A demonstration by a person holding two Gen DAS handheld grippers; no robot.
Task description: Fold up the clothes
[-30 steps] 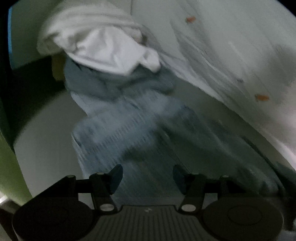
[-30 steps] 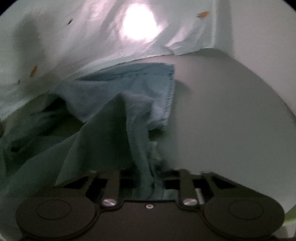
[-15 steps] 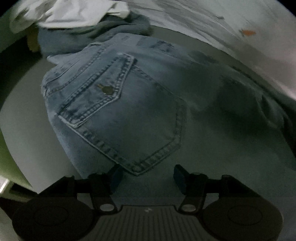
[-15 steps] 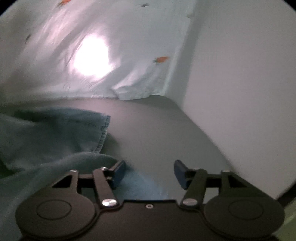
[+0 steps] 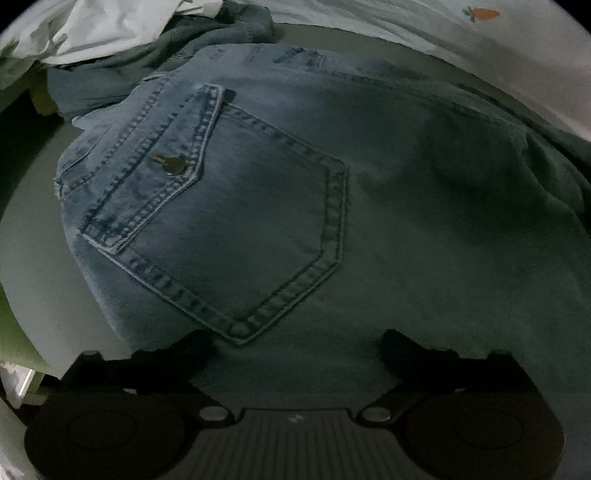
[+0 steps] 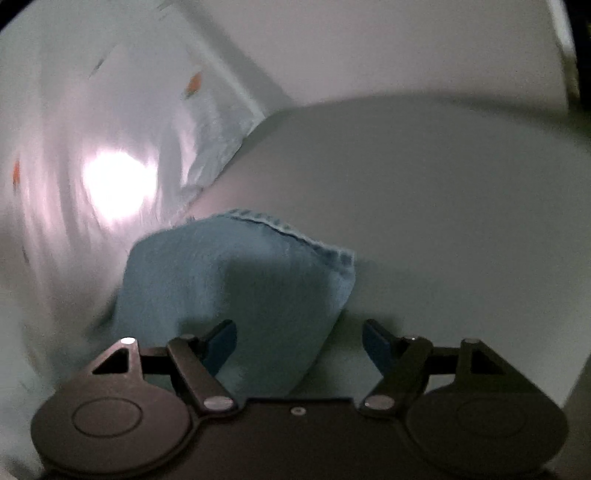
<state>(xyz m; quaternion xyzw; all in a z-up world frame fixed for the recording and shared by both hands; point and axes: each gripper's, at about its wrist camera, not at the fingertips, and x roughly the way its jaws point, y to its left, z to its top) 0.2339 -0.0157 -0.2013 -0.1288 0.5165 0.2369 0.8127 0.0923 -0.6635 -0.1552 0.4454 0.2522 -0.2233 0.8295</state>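
Observation:
Blue jeans (image 5: 332,184) lie spread on a grey table (image 5: 33,266), seat side up, with a buttoned back pocket (image 5: 229,236) in the middle of the left wrist view. My left gripper (image 5: 295,347) is open and hovers low over the denim just below the pocket, its fingers in shadow. In the right wrist view a hemmed leg end of the jeans (image 6: 243,280) lies on the table (image 6: 443,221). My right gripper (image 6: 299,343) is open and empty, with the leg end between and ahead of its fingers.
A pile of clothes with a white garment (image 5: 110,26) on darker blue ones sits at the far left. A pale sheet with carrot prints (image 5: 480,14) hangs behind the table, also in the right wrist view (image 6: 110,177). A white wall (image 6: 406,48) stands to the right.
My right gripper has let go of the jeans leg and opened, then swung back over the leg end. My left gripper has dropped close over the back pocket.

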